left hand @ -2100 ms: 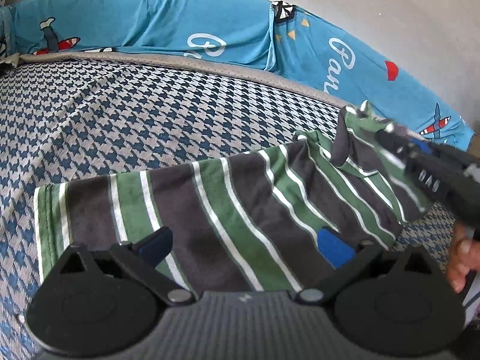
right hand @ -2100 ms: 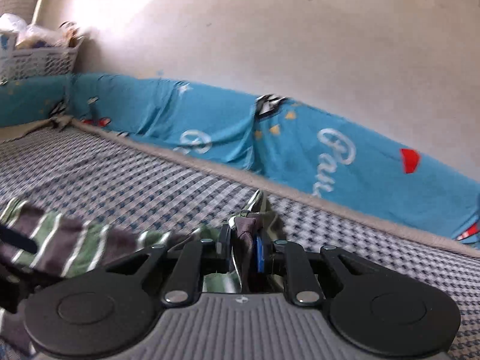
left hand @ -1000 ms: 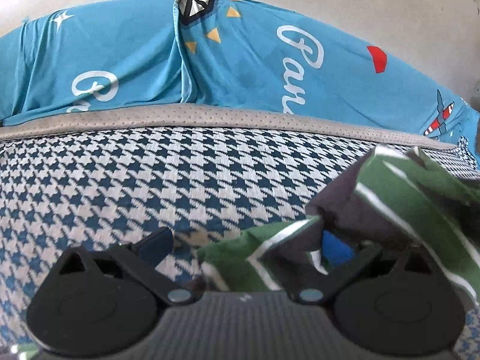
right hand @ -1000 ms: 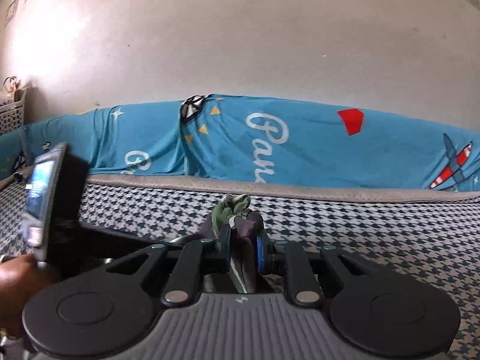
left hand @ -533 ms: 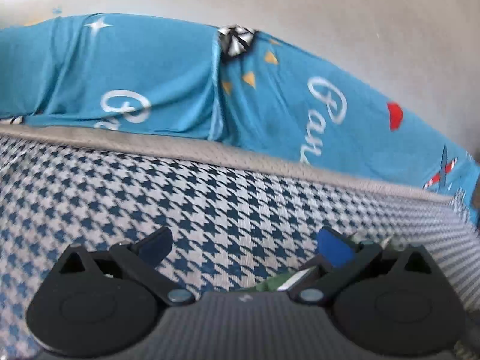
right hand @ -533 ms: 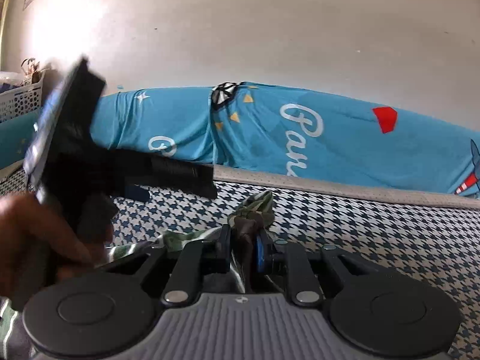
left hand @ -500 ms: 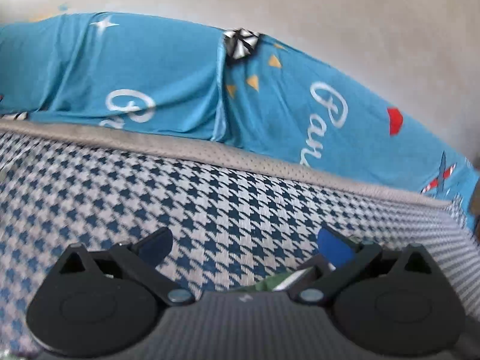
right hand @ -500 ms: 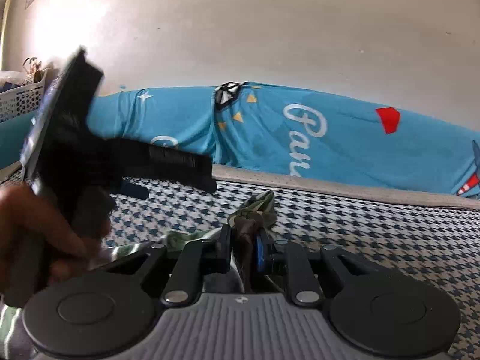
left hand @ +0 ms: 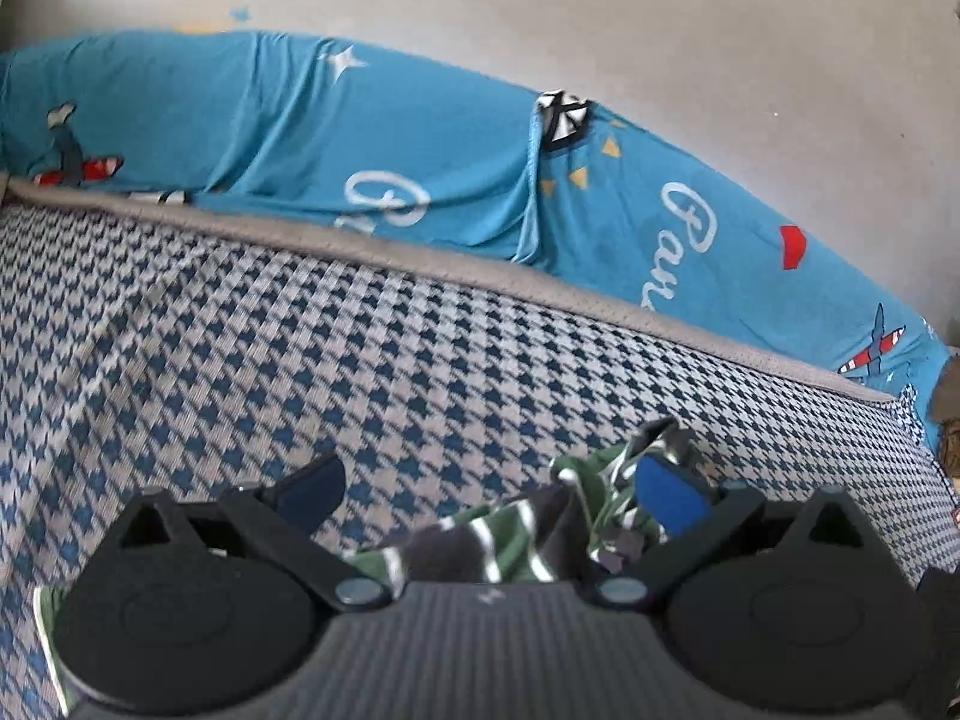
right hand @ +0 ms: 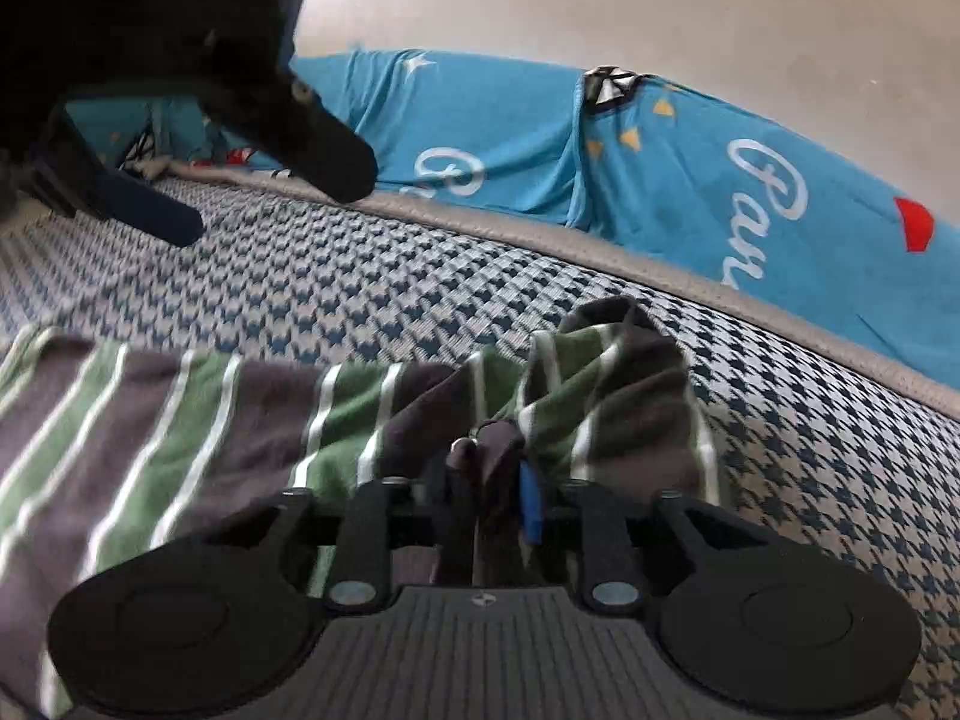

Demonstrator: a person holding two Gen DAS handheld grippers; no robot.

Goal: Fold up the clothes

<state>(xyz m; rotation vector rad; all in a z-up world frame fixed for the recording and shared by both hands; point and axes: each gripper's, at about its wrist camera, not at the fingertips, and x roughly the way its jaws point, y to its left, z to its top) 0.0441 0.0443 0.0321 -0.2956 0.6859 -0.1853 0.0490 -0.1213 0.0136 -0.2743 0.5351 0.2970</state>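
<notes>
Two grippers are in view over the houndstooth bed cover (left hand: 312, 360). Right gripper (right hand: 495, 480): jaws narrowly apart, just been opening, a bunched fold of the striped garment (right hand: 198, 420) between the pads; contact cannot be confirmed. Left gripper (left hand: 489, 483): jaws spread wide, holding nothing, garment lying beneath them. Garment lies on the cover, short of the blue printed sheet (left hand: 288, 138).

Soft daylight, even and fairly bright, pale plaster wall (left hand: 660, 30) mildly washed out, strong fisheye bending at frame edges with dark corner vignetting, motion blur on green-and-grey striped garment (right hand: 180, 420), black out-of-focus gripper body (right hand: 180, 30) looming upper left in right wrist view
</notes>
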